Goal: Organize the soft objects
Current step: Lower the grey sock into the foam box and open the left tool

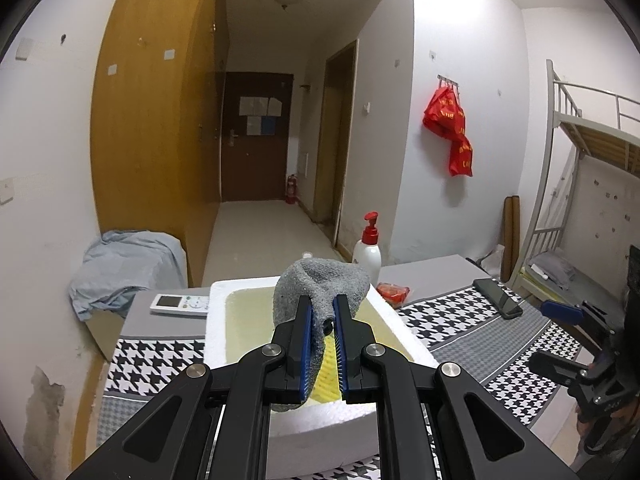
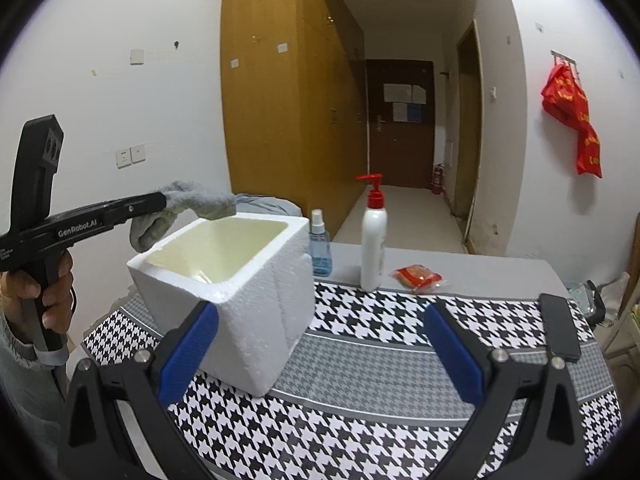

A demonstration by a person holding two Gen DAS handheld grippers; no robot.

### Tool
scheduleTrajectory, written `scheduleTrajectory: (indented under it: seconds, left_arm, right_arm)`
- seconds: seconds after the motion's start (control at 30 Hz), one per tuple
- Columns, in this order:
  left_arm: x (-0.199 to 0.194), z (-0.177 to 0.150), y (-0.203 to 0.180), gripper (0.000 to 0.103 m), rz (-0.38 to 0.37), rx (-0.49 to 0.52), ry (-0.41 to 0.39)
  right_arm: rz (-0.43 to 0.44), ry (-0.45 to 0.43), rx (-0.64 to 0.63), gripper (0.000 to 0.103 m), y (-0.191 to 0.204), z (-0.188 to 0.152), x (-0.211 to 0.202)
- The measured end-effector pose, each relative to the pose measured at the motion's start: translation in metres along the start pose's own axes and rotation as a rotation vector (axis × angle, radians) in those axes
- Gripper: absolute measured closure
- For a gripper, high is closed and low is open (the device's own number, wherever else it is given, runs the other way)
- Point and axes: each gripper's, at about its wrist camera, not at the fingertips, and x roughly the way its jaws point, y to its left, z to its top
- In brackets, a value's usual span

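Left gripper (image 1: 323, 322) pinches grey sock (image 1: 320, 286) above the foam box (image 2: 256, 280), likely to drop it in; right gripper (image 2: 320, 356) fingers spread, empty, over worktop (image 2: 360, 360).

- Grey knitted sock (image 1: 320, 280), centre of frame.
- White foam box (image 2: 256, 304), pale yellow inside.
- Black-and-white houndstooth tablecloth (image 2: 380, 420), grey bands, lower frame.
- White pump bottle (image 2: 373, 236), red top.
- Red bag (image 1: 450, 128), upper right wall.

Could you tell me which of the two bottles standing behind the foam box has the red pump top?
The taller white plastic bottle has the red pump; the smaller clear blue spray bottle beside the white foam box has a clear cap.
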Motion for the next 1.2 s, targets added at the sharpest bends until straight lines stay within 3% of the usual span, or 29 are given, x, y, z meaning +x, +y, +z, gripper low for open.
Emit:
scheduleTrajectory:
  seconds: [0.77, 0.97, 1.03, 1.1, 1.2]
  left_arm:
    - [0.041, 0.012, -0.009, 0.092, 0.007, -0.003, 0.06]
    - [0.047, 0.012, -0.011, 0.091, 0.041, 0.007, 0.061]
    - [0.049, 0.012, -0.012, 0.082, 0.058, 0.017, 0.064]
    - [0.047, 0.011, -0.012, 0.048, 0.06, 0.014, 0.052]
    - [0.04, 0.011, -0.011, 0.022, 0.078, -0.007, 0.011]
  right_arm:
    - [-0.109, 0.0, 0.075, 0.0, -0.037, -0.02, -0.026]
    - [-0.129, 0.007, 0.091, 0.0, -0.042, -0.024, -0.03]
    - [-0.134, 0.01, 0.096, 0.0, -0.044, -0.026, -0.032]
    - [-0.14, 0.013, 0.098, 0.0, -0.046, -0.028, -0.033]
    - [-0.145, 0.012, 0.1, 0.0, -0.048, -0.028, -0.034]
